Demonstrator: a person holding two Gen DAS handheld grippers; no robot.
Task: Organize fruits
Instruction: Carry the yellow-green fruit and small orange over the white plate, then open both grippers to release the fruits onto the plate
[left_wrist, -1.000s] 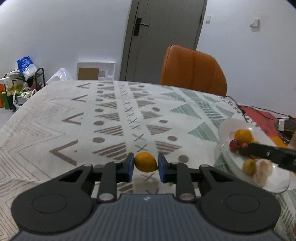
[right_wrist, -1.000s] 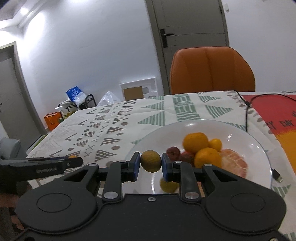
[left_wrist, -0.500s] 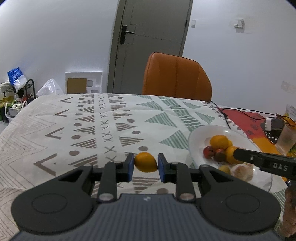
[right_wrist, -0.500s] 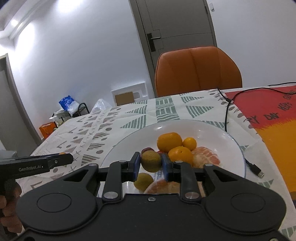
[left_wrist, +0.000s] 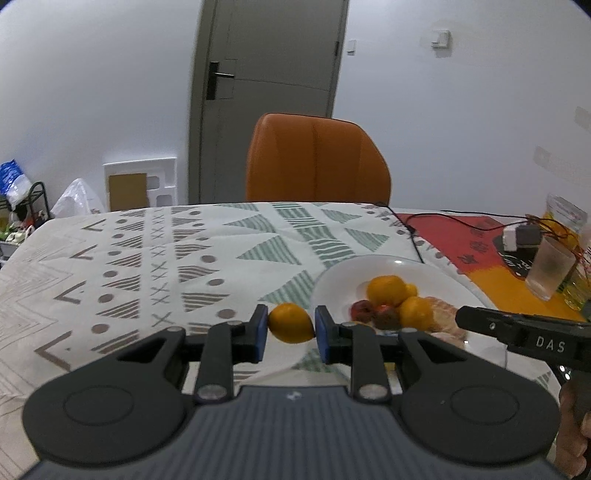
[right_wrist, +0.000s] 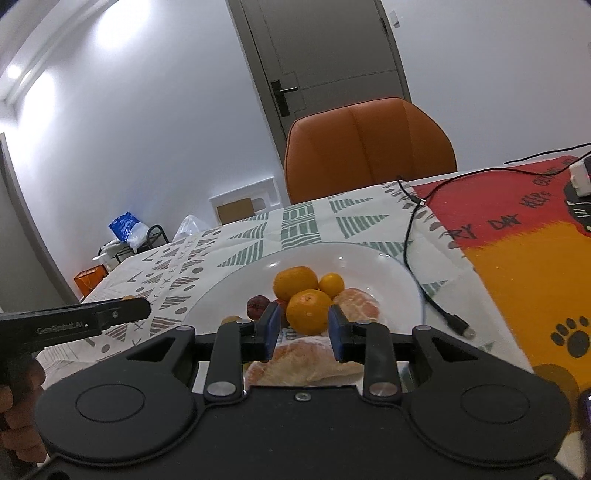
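L gripper (left_wrist: 291, 328) is clamped on a small yellow-orange fruit (left_wrist: 291, 327) — blue pads touch it on both sides, fruit lifted off the cloth, just beside the near-left rim of the white plate (left_wrist: 334, 282). Seen from the R wrist cam, the L gripper's black finger comes in from the left, level w/ the plate's left edge, a bit of the fruit showing above it.

R gripper (right_wrist: 303, 327) hangs over the near part of the plate (right_wrist: 388, 266), jaws apart w/ nothing between the pads; the orange mandarin (right_wrist: 308, 310) seen in the gap lies on the plate beyond the tips, not gripped as far as the view shows. In the L wrist view the R gripper's finger reaches in from the right over the plate's near-right side.

On the plate: a bigger mandarin (right_wrist: 295, 282) at the back, a small round orange fruit (right_wrist: 331, 284) to its right, peeled citrus segments (right_wrist: 360, 309) right of the front mandarin, more peeled pieces (right_wrist: 306, 363) closer in under the gripper, a dark red fruit (right_wrist: 256, 306) on the left, and a small olive-coloured fruit (right_wrist: 232, 319) at the near-left, partly hidden by the finger.

Plate sits on a patterned tablecloth (left_wrist: 155, 258); a black cable (right_wrist: 424, 280) runs past its right rim. Orange chair (left_wrist: 317, 158) stands behind the table; a glass (left_wrist: 550, 267) is far right.
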